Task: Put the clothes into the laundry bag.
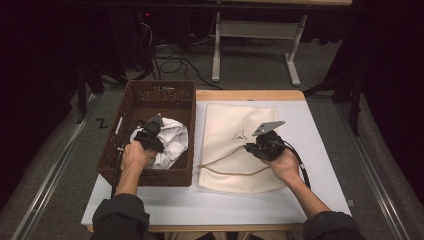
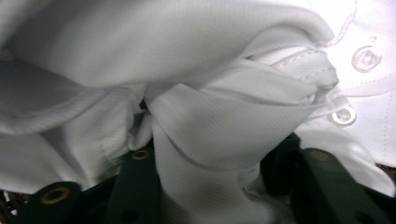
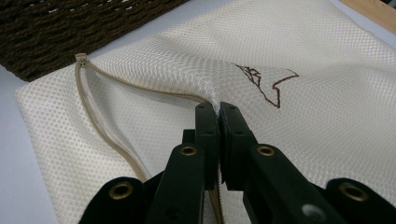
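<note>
A crumpled white shirt (image 1: 175, 137) lies in the brown woven basket (image 1: 160, 85) at the table's left. My left gripper (image 1: 161, 142) reaches into the basket. In the left gripper view a bunched fold of the shirt (image 2: 187, 56) is squeezed between its jaws (image 2: 219, 168), with clear buttons (image 2: 365, 58) at the right. A cream mesh laundry bag (image 1: 235, 125) lies flat beside the basket, its zipper (image 3: 98, 121) undone. My right gripper (image 1: 248, 146) is shut on the upper edge of the bag's opening (image 3: 218, 112) and holds it slightly raised.
The basket's side (image 3: 70, 28) stands close to the bag's zipper end. Pale blue table surface (image 1: 320, 150) lies bare to the right of the bag and along the front. Behind the table are a white stand (image 1: 216, 50) and cables (image 1: 170, 62) on the floor.
</note>
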Tool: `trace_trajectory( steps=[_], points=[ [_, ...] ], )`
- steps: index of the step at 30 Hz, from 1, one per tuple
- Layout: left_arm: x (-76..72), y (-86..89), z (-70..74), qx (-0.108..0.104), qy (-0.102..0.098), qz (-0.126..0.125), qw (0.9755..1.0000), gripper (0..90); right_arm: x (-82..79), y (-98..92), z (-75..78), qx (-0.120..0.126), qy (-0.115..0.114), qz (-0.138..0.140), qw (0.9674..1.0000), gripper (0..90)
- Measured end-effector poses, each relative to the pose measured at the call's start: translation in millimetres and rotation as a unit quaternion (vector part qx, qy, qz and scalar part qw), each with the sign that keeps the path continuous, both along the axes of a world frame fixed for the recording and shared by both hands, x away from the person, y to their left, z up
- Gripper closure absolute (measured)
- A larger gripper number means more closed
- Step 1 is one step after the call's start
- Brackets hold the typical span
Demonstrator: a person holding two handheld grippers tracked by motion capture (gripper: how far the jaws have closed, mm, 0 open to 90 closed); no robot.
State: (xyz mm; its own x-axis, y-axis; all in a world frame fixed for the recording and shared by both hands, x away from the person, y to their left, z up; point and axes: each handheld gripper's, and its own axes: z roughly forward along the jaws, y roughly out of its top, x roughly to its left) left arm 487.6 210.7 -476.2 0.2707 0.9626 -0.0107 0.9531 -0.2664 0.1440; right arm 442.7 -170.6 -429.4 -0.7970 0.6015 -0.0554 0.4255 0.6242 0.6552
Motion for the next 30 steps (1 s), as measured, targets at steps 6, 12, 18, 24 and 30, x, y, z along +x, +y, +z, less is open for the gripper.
trace_trajectory(
  steps=[6, 12, 18, 24, 30],
  points=[
    [-1.4, 0.8, 11.8, -0.010, -0.026, -0.006, 0.9996, 63.4, 2.6, -3.3, -0.3, -0.003, 0.004, -0.007, 1.0000, 88.4],
    [-6.1, 6.0, 28.2, -0.027, -0.048, -0.015, 0.9984, 63.6, 2.7, -3.1, 0.1, -0.004, 0.001, -0.008, 1.0000, 88.4],
    [-12.2, 8.1, 51.1, -0.024, -0.069, -0.018, 0.9971, 63.7, 2.9, -4.0, 1.6, -0.001, 0.000, -0.009, 1.0000, 88.4],
    [-19.1, 6.6, 65.6, -0.042, -0.081, -0.031, 0.9953, 63.6, 2.5, -4.7, 2.0, -0.001, 0.000, -0.010, 0.9999, 88.4],
    [-27.7, 1.8, 82.7, -0.057, -0.086, -0.053, 0.9932, 63.5, 2.8, -5.3, 2.3, -0.004, 0.000, -0.015, 0.9999, 88.4]
  ],
)
